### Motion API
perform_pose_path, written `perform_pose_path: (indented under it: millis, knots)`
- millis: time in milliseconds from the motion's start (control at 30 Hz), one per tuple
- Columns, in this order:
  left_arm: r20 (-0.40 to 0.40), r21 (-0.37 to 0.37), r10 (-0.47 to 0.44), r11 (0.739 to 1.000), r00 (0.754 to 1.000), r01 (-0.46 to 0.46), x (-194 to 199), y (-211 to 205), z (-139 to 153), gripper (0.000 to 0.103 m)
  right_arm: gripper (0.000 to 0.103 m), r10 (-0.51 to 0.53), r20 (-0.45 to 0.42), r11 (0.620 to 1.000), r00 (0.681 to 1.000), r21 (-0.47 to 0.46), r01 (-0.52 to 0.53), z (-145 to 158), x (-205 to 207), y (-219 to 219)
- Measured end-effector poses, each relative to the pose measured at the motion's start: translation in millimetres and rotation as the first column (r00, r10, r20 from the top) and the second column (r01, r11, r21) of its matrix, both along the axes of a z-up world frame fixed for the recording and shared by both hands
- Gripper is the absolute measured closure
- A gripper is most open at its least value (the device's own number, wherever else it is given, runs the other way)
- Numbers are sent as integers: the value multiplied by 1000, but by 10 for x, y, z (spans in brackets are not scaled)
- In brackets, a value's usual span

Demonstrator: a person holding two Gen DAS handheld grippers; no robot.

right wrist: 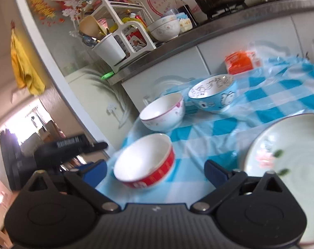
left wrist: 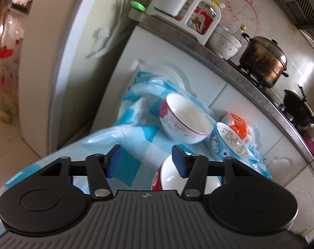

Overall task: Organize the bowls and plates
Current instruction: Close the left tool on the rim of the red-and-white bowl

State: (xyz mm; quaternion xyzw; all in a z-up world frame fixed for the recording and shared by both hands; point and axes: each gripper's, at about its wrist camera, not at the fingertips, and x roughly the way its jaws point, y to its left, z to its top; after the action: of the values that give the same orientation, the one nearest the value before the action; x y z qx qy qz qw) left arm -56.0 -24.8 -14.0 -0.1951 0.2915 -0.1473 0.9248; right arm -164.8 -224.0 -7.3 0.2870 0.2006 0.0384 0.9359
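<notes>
Both claws stand empty over the blue checked cloth (right wrist: 270,95), the right gripper (right wrist: 154,171) wide, the left gripper (left wrist: 147,161) narrower. Right of the right claw, the pale green plate (right wrist: 291,155) is cut off by the frame. A red bowl (right wrist: 145,161) sits just ahead between its fingers; the left claw's finger half hides it.

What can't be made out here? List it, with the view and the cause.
- Red bowl, left wrist view: mostly hidden behind the left gripper.
- Green plate, right wrist view: cut off by the right edge; near rim hidden behind the right gripper.
- Orange packet, right wrist view: print too blurred to read.
- Blue bowl, right wrist view: pattern smeared by blur.
- Both views: table under the checked cloth is covered.
</notes>
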Motion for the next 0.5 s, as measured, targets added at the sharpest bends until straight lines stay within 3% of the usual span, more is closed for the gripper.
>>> perform_pose_path:
  millis: [67,500]
  knots:
    - [-8,0,-19,1000,1000,19,56,-35,-52,54,18,4,-5,1000,1000,30,-4,-24,123,-10]
    - [-55,-18,-159,987,986,159,209,-233,-260,69,35,16,-101,991,995,137,-2,-377,559,-7]
